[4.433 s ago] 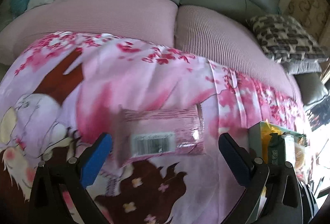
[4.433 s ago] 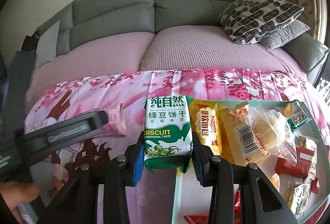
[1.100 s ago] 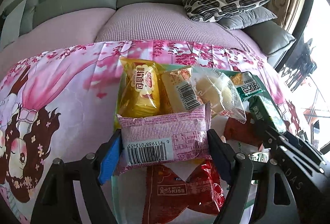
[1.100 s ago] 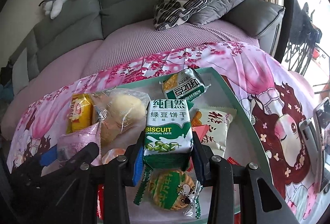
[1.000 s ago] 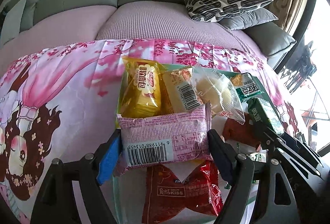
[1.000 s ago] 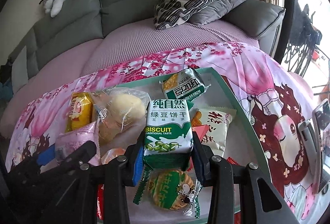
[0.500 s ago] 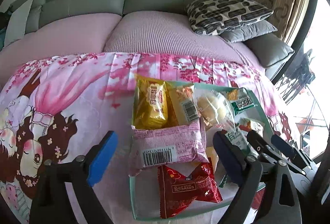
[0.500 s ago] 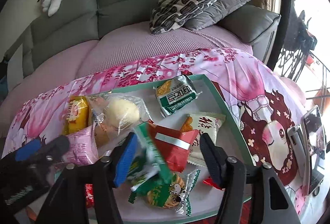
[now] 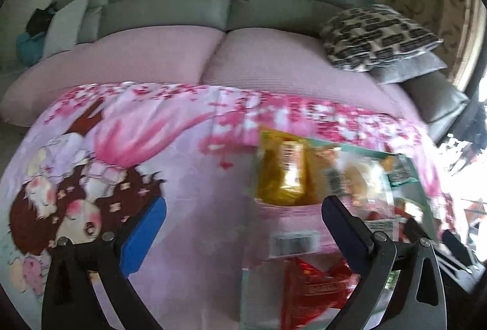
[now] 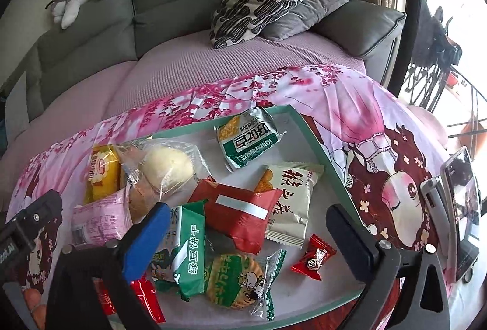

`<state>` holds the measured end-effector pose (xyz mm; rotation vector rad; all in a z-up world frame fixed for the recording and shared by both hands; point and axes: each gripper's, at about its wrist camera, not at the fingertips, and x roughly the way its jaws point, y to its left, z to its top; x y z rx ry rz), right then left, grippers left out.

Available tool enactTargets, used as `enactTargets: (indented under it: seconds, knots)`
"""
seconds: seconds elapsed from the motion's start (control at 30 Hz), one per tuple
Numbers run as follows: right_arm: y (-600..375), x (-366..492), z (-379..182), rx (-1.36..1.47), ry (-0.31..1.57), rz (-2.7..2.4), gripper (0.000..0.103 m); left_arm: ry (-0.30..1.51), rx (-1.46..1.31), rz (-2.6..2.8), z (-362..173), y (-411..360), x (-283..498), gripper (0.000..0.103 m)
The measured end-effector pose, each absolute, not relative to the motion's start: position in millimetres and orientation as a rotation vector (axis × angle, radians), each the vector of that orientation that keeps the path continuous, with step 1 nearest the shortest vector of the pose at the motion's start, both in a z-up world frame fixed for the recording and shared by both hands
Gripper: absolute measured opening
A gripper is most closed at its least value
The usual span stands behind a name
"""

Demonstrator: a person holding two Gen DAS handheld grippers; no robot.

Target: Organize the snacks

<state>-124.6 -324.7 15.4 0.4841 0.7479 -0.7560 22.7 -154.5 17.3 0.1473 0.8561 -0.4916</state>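
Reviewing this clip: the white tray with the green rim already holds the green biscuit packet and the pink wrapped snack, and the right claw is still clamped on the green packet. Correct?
Not quite. The right claw is open, its jaws having just spread; the green biscuit packet lies free in the tray beside the pink wrapped snack, as the right wrist view shows.

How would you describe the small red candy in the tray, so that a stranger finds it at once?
Look at the green-rimmed tray on the pink cartoon cloth before the sofa. Go to its near right part, just below the white packet with black characters. There lies the small red candy, alone on bare tray floor, by far the smallest wrapper.
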Motion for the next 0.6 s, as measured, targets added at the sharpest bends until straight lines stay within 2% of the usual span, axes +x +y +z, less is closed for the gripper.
enactTargets:
  seconds: [0.33, 0.6]
  knots:
    - [-314, -121, 24, 0.452, 0.712, -0.725, 0.103, 0.794, 0.311, -0.204, 13, -141, 22, 0.102]
    - [-298, -124, 36, 0.413, 0.702, -0.715, 0.103, 0.805, 0.329, -0.222, 18, -124, 9, 0.102]
